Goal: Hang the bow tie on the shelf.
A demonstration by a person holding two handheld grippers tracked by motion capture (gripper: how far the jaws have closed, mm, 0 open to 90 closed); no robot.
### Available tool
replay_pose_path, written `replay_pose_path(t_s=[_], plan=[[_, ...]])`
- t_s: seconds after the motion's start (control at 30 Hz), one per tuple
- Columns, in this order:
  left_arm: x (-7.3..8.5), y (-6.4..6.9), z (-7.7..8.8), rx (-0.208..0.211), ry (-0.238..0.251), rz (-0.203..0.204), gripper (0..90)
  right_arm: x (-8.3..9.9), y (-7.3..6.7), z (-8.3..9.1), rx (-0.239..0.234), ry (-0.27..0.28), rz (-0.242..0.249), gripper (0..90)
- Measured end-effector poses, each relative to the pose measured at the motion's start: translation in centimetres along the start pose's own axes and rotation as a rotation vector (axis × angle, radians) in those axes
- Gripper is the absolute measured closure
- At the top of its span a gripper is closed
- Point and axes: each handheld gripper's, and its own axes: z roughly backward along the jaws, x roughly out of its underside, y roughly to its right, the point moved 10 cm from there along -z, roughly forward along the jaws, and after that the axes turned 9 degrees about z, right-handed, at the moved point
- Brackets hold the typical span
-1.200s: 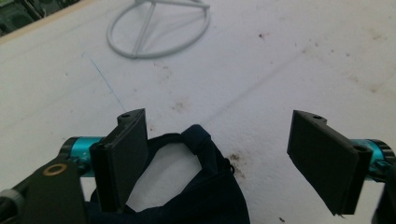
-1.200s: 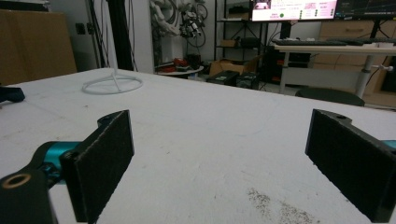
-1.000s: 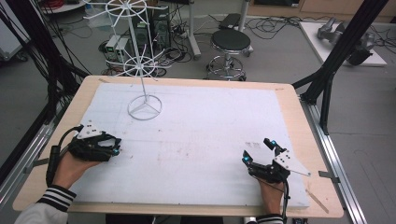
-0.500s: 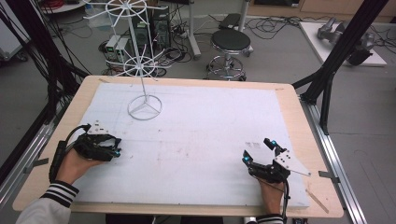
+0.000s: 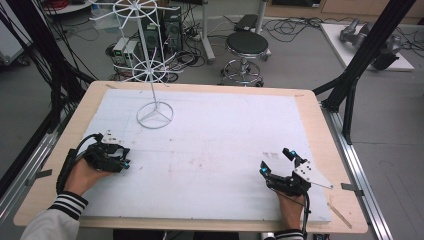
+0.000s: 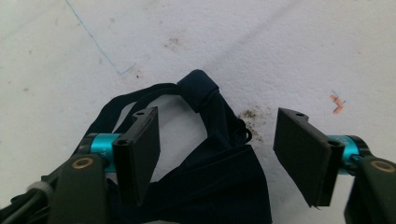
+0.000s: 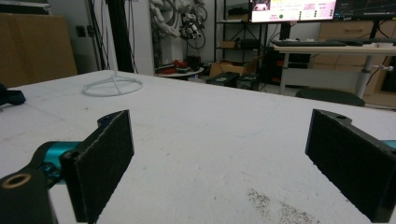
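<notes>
Open white board (image 5: 210,150) between hands, wire stand (image 5: 154,90) (far-left) obstructing

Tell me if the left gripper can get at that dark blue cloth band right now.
Probably yes: the left gripper hangs right over the dark blue cloth band, jaws apart astride it and just closing, pads not yet pressing.

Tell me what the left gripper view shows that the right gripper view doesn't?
Left gripper view: a dark blue fabric piece crumpled on the white board between the left gripper, whose jaws have just been closing without pressing it.

Right gripper view: the white wire stand's ring base, a monitor, desks, and the open right gripper.

Both: the stained white board.
</notes>
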Motion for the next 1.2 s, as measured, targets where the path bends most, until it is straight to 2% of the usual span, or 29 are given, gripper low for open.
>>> replay_pose_path(t_s=[0.07, 0.1, 0.37, 0.77, 0.93, 1.2], plan=[[0.05, 0.02, -0.02, 0.003, -0.006, -0.002, 34.6, 0.0, 0.01, 0.0, 0.0, 0.0, 0.001, 6.9], [0.18, 0.07, -0.05, 0.008, -0.019, -0.019, 37.2, -0.01, 0.0, 0.0, -0.001, 0.001, -0.002, 6.9], [0.39, 0.13, -0.03, 0.014, -0.04, -0.033, 43.9, -0.01, 0.01, -0.01, 0.001, 0.001, -0.001, 6.9], [0.44, 0.05, 0.11, 0.017, -0.064, -0.011, 56.0, 0.0, 0.06, 0.0, 0.003, 0.0, -0.007, 6.9], [0.6, -0.05, 0.1, 0.024, -0.08, 0.025, 62.0, -0.01, 0.06, 0.0, 0.001, 0.002, -0.007, 6.9], [0.42, 0.09, 0.01, 0.03, -0.095, 0.032, 71.9, 0.0, 0.07, 0.0, 0.003, 0.0, -0.006, 6.8]])
